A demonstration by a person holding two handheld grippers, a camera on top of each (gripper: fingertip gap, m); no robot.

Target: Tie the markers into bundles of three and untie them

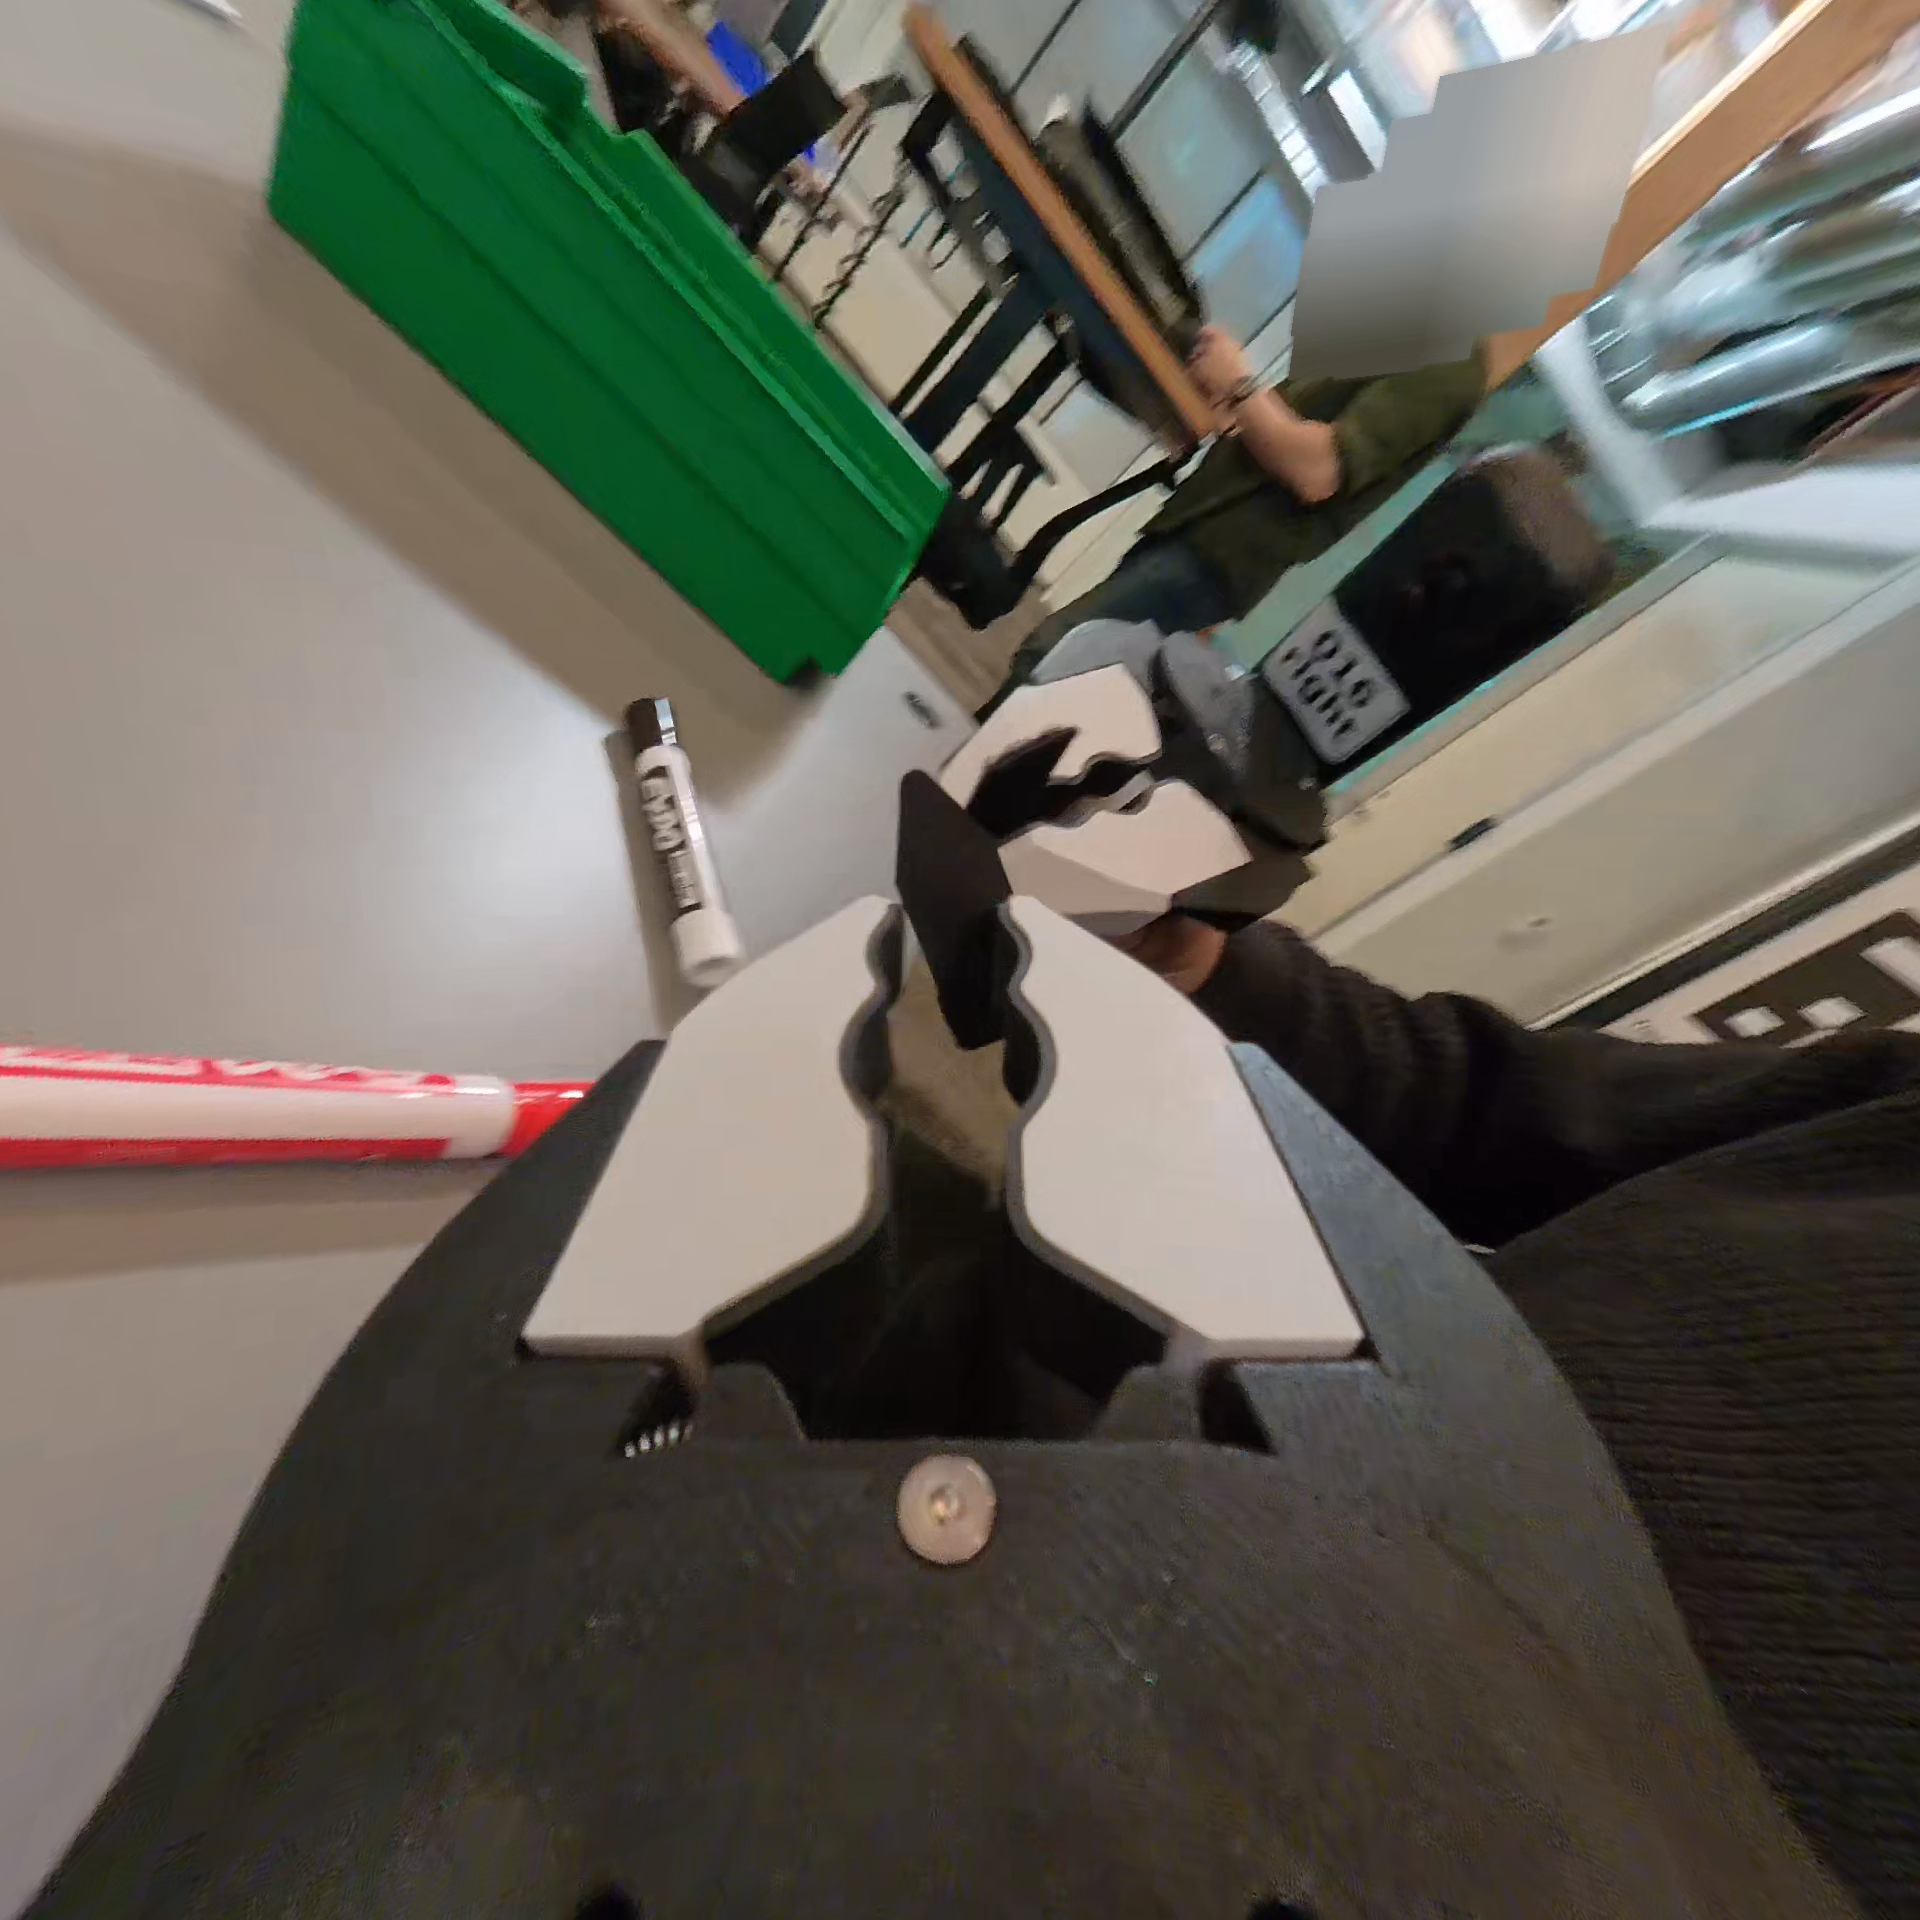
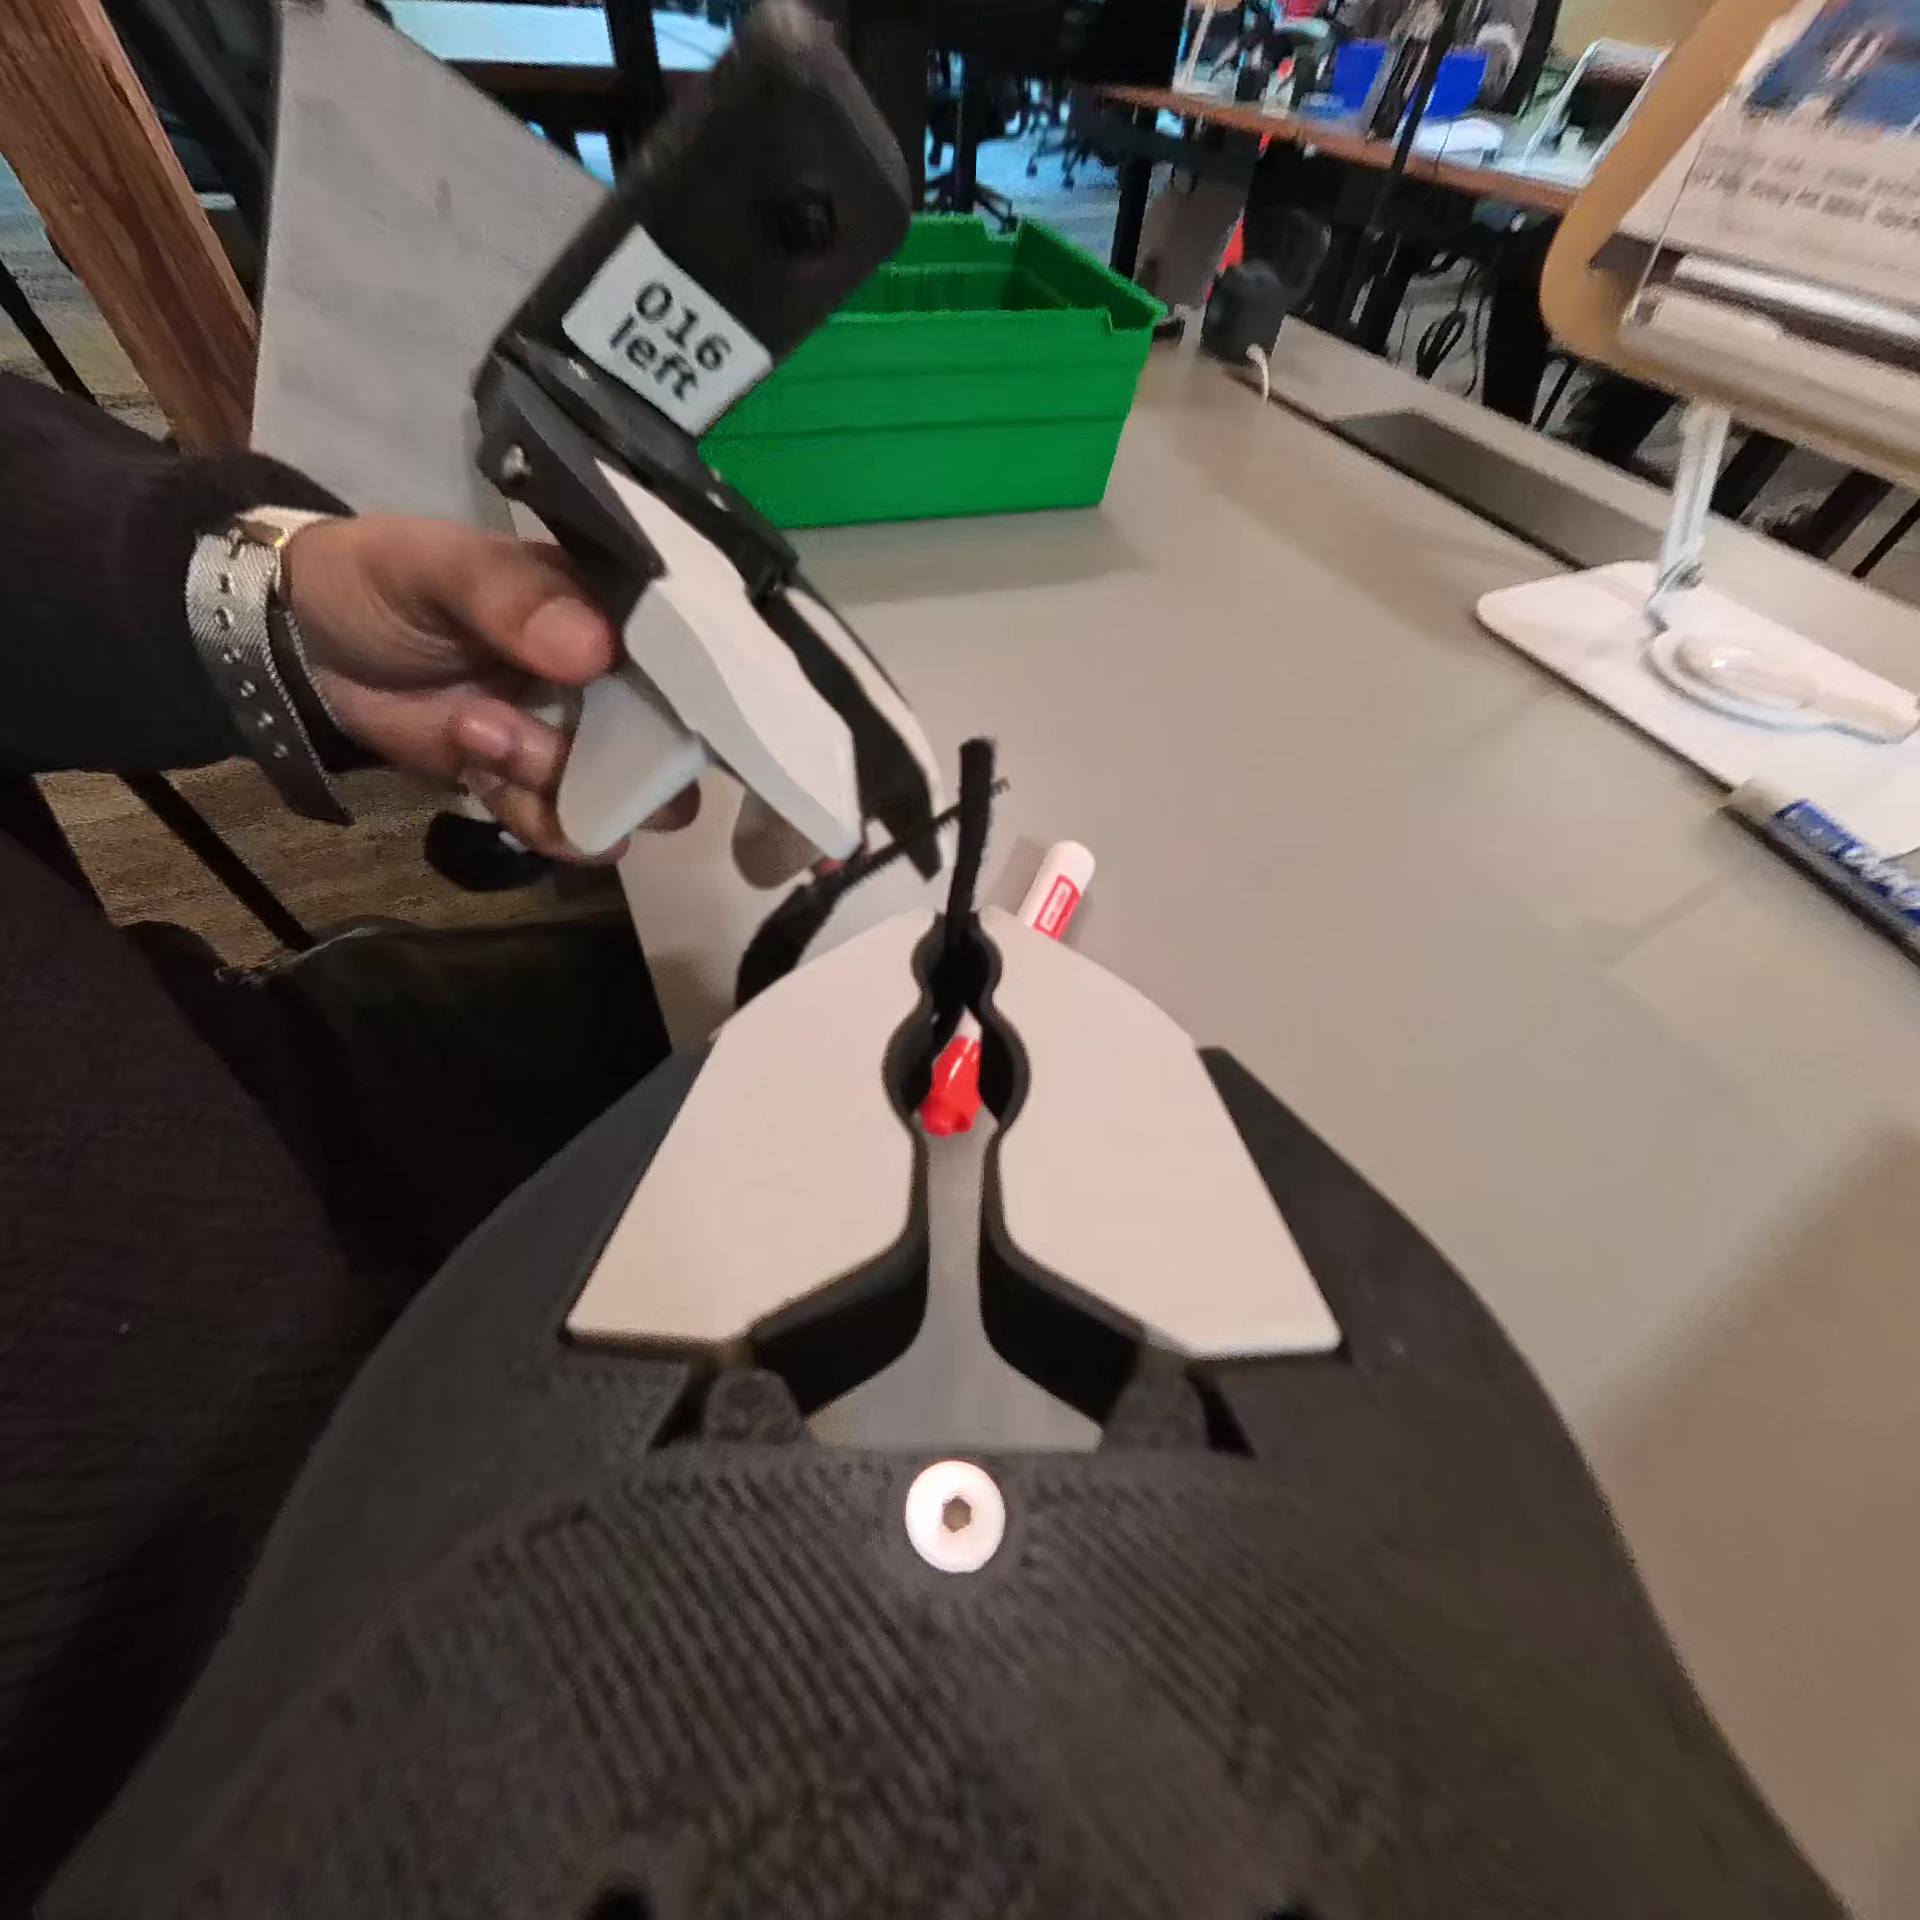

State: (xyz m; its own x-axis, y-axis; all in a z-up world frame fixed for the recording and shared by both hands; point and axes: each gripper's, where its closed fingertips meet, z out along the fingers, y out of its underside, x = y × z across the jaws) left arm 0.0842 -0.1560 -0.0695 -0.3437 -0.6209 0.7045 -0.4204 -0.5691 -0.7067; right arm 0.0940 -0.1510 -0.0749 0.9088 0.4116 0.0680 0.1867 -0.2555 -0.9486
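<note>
Pinching a black tie (image 2: 961, 883) between nearly closed fingers, the right claw (image 2: 958, 935) holds it upright, the strand rising out of the tips toward the left claw (image 2: 883, 821), which hangs just beside it from the left and also looks clamped on the same black tie (image 1: 951, 935). In the left wrist view that left claw (image 1: 951, 920) has the strip wedged between its tips. The red marker (image 2: 1049, 883) lies on the table (image 2: 1351, 831) directly beneath and beyond the right claw, its long axis running away from the camera, red cap end nearest. A black marker (image 1: 675, 842) lies apart, no bundle yet, so my guess is the tie must go down across the markers.
</note>
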